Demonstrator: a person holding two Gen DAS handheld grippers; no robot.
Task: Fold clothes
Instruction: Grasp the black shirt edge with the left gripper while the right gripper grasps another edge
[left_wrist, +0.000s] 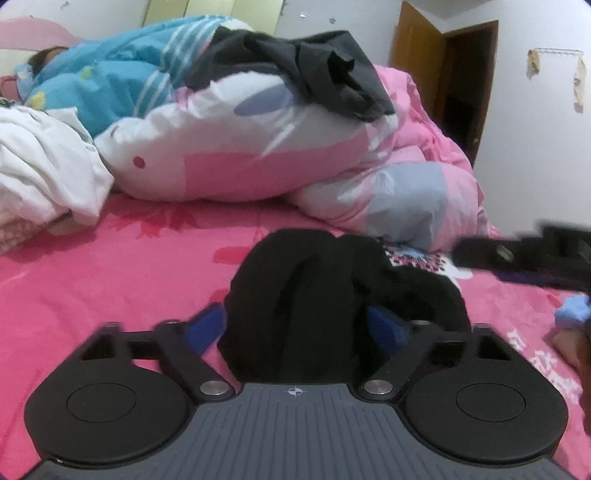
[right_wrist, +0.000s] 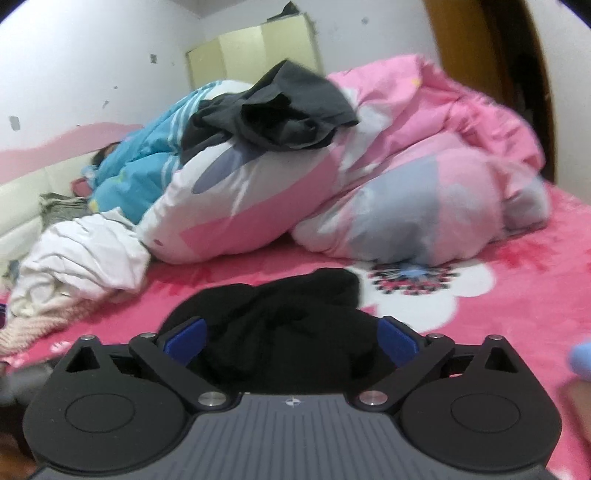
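Item: black garment, lying bunched on the pink bed. Left tongs and right tongs are standing wide around it, pads not visibly pressing. Risk: closing on several layers, dragging the whole bundle.

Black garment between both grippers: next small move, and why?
Probably close the left gripper on the black garment. The bunched cloth sits between its blue pads, which look near the cloth, though contact is unclear. The right gripper also straddles it, standing wider, on the pink bedsheet.
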